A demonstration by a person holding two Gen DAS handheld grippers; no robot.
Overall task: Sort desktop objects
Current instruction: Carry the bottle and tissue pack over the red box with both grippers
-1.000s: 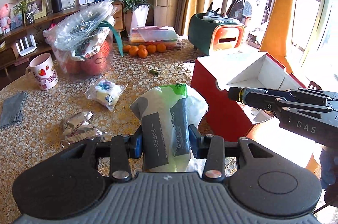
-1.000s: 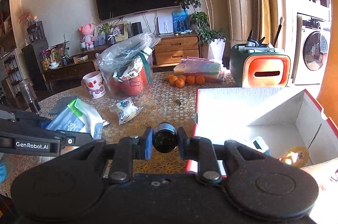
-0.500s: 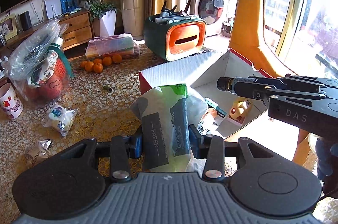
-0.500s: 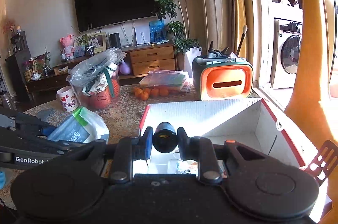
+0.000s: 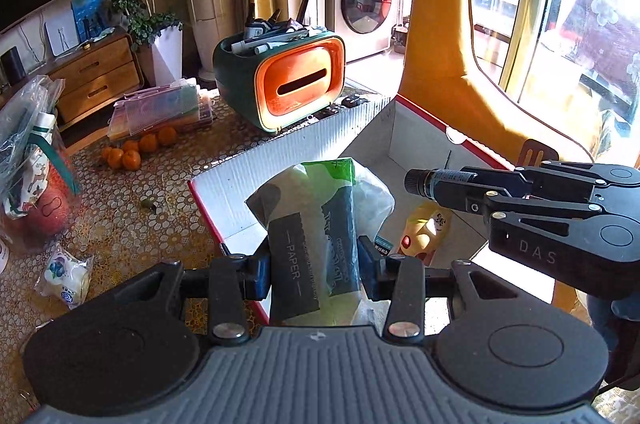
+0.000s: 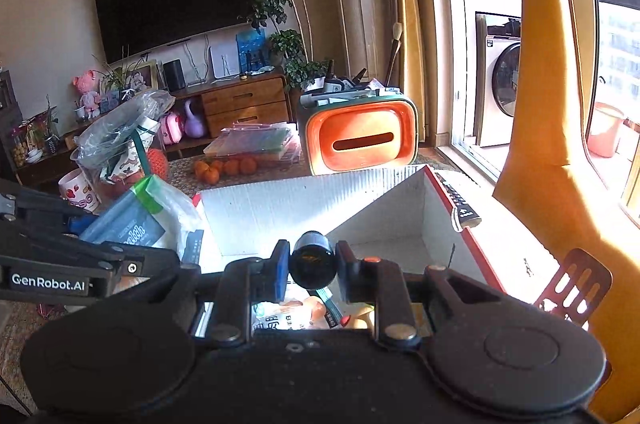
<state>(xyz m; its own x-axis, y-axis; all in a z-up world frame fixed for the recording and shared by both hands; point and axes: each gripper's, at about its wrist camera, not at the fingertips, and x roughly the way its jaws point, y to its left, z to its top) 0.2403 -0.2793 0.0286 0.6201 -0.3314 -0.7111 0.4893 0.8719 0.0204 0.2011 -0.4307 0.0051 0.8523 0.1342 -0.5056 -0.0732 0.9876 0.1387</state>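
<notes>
**Two held things above the box, ready for release**

The step in hand seems the delivery. The left claw (image 5: pixel 316 266) pinches one tissue pack (image 5: pixel 312 224) and holds it over the near edge of the red-and-white box (image 5: pixel 280 159). The right claw (image 6: pixel 308 264) is pressed tight on one dark tube (image 6: pixel 312 258) above the inside of the box. The next move probably calls for lowering both and spreading the jaws, so each thing falls inside, not on the rim.

On the worktop (image 5: pixel 132 220) I count five oranges (image 5: pixel 138 147), one small wrapped snack (image 5: pixel 66 276) and one orange-fronted organiser (image 5: pixel 298 83).
</notes>
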